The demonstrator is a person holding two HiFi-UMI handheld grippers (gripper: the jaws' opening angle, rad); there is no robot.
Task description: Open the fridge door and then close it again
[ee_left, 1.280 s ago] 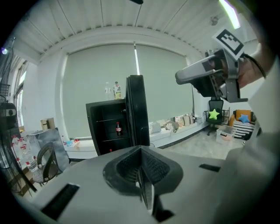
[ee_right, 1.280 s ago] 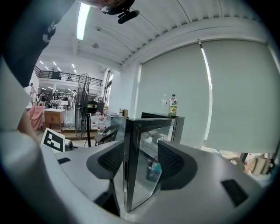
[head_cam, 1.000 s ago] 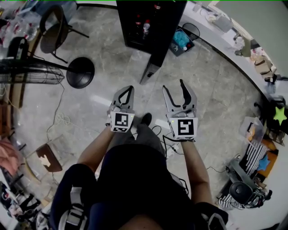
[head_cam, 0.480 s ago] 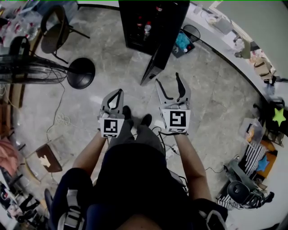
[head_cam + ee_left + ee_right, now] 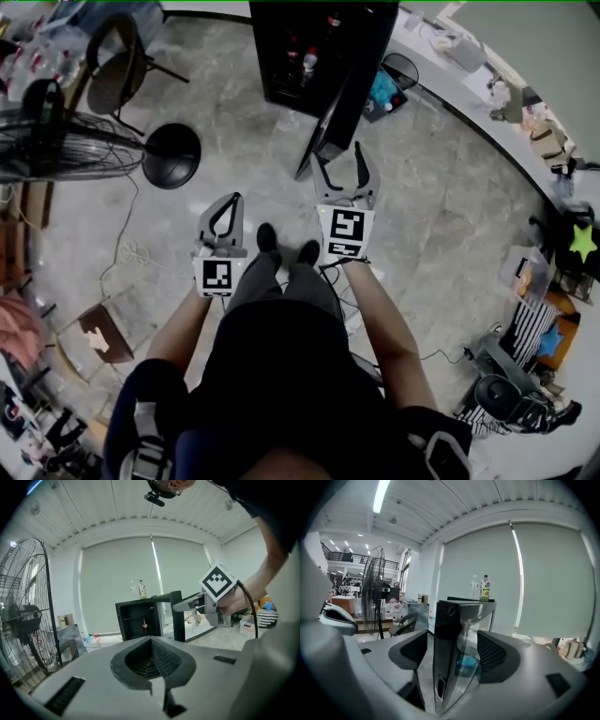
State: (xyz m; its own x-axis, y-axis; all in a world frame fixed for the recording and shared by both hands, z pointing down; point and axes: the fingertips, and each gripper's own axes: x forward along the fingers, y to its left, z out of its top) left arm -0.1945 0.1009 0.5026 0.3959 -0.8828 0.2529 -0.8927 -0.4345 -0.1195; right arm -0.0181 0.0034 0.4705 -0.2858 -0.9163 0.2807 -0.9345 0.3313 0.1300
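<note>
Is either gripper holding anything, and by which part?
Nothing held. The right gripper, its jaws just opened further, straddles the fridge door edge without pressing; the left gripper is shut, empty.

Left gripper point(image 5: 233, 198) closed, right gripper point(image 5: 338, 156) widening

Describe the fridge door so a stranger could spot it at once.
Ahead of the person a black fridge stands on the grey floor. Its door hangs open towards them; unlike the solid cabinet walls, it is glass in a black frame.
</note>
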